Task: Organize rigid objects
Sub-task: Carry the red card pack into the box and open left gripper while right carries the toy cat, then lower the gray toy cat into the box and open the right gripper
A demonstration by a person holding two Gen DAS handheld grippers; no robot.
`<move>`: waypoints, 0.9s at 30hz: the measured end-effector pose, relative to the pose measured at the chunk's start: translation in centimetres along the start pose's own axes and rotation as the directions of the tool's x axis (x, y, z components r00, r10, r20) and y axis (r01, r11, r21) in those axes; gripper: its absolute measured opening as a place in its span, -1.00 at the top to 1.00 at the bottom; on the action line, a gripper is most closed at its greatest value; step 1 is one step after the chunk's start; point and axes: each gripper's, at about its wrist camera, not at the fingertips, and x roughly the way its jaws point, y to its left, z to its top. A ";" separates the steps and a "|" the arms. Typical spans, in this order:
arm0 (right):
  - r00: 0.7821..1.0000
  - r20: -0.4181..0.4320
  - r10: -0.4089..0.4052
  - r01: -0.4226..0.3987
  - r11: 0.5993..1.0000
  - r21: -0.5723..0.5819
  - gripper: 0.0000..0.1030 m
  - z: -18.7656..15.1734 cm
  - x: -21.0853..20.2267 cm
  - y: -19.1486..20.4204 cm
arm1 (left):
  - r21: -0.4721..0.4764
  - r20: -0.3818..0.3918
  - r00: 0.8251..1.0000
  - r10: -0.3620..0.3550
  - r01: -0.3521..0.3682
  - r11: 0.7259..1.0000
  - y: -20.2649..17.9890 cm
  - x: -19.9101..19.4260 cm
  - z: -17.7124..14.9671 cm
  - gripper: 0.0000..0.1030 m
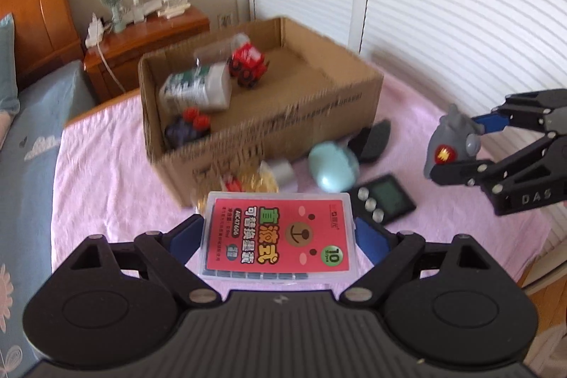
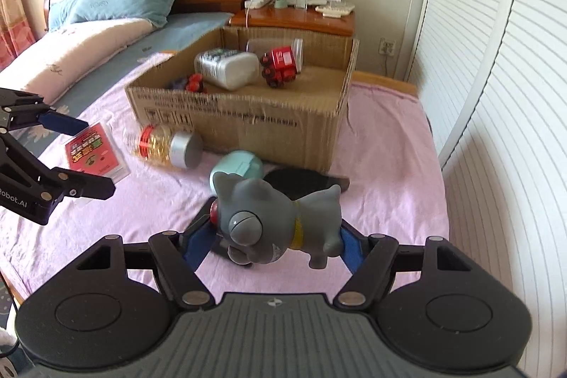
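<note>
Left claw (image 1: pixel 278 236) clamped on red refill box (image 1: pixel 278 232), right claw (image 2: pixel 276 236) gripping grey toy dog (image 2: pixel 280 222)

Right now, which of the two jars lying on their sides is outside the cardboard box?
The clear jar with the silver lid, lying on the pink sheet; the white jar is inside the cardboard box.

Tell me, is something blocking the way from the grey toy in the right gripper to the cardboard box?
Nothing visible does. The grey toy hangs above the bed; the teal case and dark pad lie low before the open-topped cardboard box.
</note>
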 end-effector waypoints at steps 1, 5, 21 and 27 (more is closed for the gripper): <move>1.000 0.012 0.002 -0.002 1.000 0.000 -0.48 0.4 -0.1 -0.1 | 0.004 0.017 1.000 0.001 -0.001 1.000 -0.1 -0.1 0.7 -0.75; 0.999 0.052 -0.001 0.003 0.999 -0.037 -0.48 2.4 -0.4 -0.3 | 0.016 0.075 0.997 -0.001 -0.001 1.000 -0.2 0.2 3.9 -0.75; 0.994 0.105 -0.039 0.051 0.992 -0.112 -0.48 8.7 1.9 -2.2 | -0.106 0.118 0.986 0.119 -0.107 0.989 1.5 7.2 8.8 -0.78; 0.995 0.090 -0.036 0.045 0.993 -0.107 -0.48 10.1 3.3 -2.4 | -0.142 0.095 0.989 0.111 -0.097 0.985 1.7 5.2 6.9 -0.91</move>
